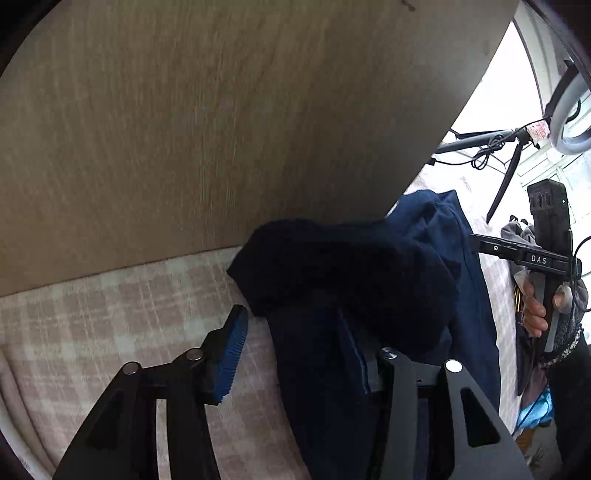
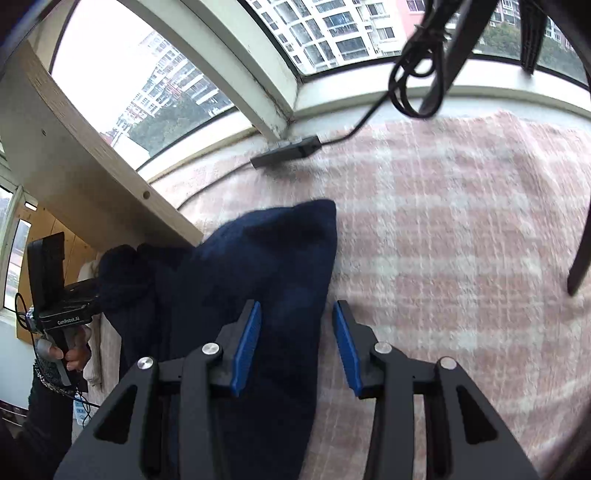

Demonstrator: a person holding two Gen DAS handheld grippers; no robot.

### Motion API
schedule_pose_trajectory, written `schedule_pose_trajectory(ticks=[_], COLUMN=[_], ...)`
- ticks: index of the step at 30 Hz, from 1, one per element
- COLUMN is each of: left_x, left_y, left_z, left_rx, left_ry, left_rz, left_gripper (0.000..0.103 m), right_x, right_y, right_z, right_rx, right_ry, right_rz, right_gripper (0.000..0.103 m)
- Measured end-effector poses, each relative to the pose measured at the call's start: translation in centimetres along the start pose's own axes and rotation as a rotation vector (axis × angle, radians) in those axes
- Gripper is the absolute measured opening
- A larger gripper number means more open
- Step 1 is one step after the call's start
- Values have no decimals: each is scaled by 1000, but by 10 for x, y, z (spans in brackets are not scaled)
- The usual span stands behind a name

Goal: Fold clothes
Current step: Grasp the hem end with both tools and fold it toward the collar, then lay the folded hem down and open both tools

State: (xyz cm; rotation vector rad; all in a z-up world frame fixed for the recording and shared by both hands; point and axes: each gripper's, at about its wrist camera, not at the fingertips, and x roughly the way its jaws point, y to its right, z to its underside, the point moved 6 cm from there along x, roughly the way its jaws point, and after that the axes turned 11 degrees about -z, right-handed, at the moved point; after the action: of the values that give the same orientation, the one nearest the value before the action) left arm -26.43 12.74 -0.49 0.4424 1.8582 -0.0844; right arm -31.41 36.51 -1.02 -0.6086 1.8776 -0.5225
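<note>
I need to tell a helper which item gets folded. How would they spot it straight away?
Find the pink-and-white checked blanket below the window. On it, against the light wooden board, lies a dark navy knitted garment. It is the only dark cloth there; the black adapter nearby is small and rigid.

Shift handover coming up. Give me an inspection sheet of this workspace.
Surface: pink plaid blanket.
Job's things: navy garment, bunched, partly against a wooden board.
Clutter: pile of other clothes at the edge.
Grippers: left gripper open, cloth draped over one finger; right gripper open astride the garment's edge.
Cables: black cable to a small black box.
Surroundings: window, ring light.
</note>
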Motion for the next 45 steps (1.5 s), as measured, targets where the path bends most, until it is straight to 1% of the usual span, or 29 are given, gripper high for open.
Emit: schedule_pose_trajectory(ticks=[3,5,6,7,8,9,10,13,16,19,24,26,29,31,33,35,37,40,41,43,45], left_x=[4,5,5,5,5,5,2,-20,-53,-92,-152,-173,-196,-204,-200,-193,-178,-147,-139,-128,-126], left_y=[2,4,5,7,9,11,14,21,30,42,54,53,54,54,54,54,56,55,56,59,62], left_z=[-9,-12,-13,-13,-13,-12,-12,-7,2,22,69,84,127,157,187,220,251,294,305,322,332], left_rx=[-6,-15,-20,-19,-15,-5,2,28,53,84,149,167,176,181,183,180,165,130,137,157,188], left_ry=[23,40,50,62,71,74,81,137,190,238,309,325,337,336,307,271,213,117,97,67,52], left_rz=[-8,-2,9,12,17,27,36,53,82,103,132,141,146,149,153,163,174,174,166,144,129], left_gripper=[50,50,48,44,23,15,15,14,14,14,14,14,14,14,14,14,14,14,14,14,15], right_x=[6,-1,-6,-10,-15,-19,-24,-37,-51,-86,-148,-160,-182,-191,-193,-182,-169,-164,-163,-162,-160], right_y=[0,-9,-14,-18,-23,-28,-33,-48,-63,-93,-142,-155,-167,-171,-171,-165,-155,-147,-145,-140,-135], right_z=[-13,-14,-13,-12,-12,-11,-11,-9,-7,10,70,104,159,197,236,272,304,321,326,336,345], right_rx=[-17,-29,-35,-40,-46,-52,-58,-75,-93,-136,-210,-226,-240,-240,-231,-228,-204,-191,-188,-183,-177], right_ry=[18,31,38,45,52,59,66,87,107,143,182,191,197,193,180,145,105,59,44,14,-16], right_rz=[-21,-42,-52,-63,-73,-84,-94,-126,-157,-178,-195,-200,-190,-176,-163,-140,-116,-85,-74,-53,-32], right_gripper=[46,46,38,27,6,5,5,4,4,4,4,4,4,4,4,4,4,4,4,4,4])
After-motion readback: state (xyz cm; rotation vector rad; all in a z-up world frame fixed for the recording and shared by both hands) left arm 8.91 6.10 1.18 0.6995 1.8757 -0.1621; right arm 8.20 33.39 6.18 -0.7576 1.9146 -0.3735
